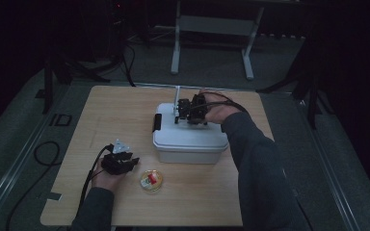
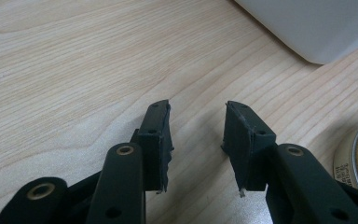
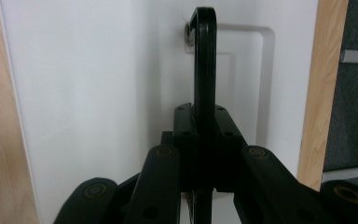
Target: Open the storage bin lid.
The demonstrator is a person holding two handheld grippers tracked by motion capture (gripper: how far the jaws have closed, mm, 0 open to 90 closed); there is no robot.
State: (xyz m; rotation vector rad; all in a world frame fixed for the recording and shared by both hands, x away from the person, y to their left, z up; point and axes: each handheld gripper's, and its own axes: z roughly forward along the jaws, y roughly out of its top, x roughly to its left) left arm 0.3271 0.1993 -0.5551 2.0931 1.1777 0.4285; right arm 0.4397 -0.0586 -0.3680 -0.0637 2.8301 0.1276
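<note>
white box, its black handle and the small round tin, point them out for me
white box (image 1: 192, 139), high view, on its lid.
black handle (image 3: 204, 56), right gripper view, on the bar above the pads.
small round tin (image 1: 151, 180), high view, on its top face.

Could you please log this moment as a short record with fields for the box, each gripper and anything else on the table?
box: white lidded box on the wooden table, black latch on its left end
handle: black handle raised from the lid
right gripper: right gripper over the lid, shut on the handle
left gripper: left gripper open, nothing between the jaws, over bare wood
other: small round tin in front of the box
</note>
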